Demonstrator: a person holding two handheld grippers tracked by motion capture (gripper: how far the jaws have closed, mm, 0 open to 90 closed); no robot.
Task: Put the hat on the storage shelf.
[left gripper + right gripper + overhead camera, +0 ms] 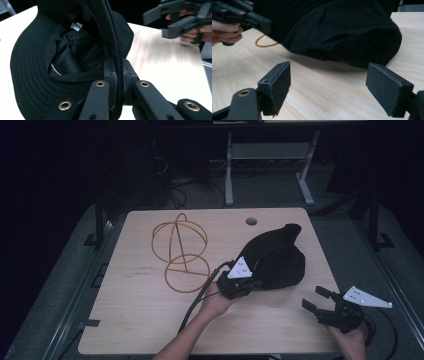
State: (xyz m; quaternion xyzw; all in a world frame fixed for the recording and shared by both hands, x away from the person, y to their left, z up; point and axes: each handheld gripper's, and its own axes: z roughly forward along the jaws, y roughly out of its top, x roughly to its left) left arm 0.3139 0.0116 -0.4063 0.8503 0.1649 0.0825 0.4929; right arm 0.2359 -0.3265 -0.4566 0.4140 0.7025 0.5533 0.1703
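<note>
A black bucket hat (280, 257) lies crumpled on the right half of the wooden table (145, 320). My left gripper (255, 282) is at the hat's near-left side and is shut on its brim. In the left gripper view the stitched brim edge (115, 57) runs pinched between the two jaws (117, 68), and the hat's inside with a white label (76, 25) faces the camera. My right gripper (315, 299) hovers open near the table's front right corner, pointing at the hat. Its pads (279, 85) stand wide apart with bare tabletop between them and the hat (342, 32) beyond.
A gold wire stand (180, 252), a ball-shaped frame on a ring base, stands at the table's back left, and part of its ring (263, 45) peeks out beside the hat. A cable hole (251, 221) sits near the far edge. Metal table legs (229, 170) stand behind.
</note>
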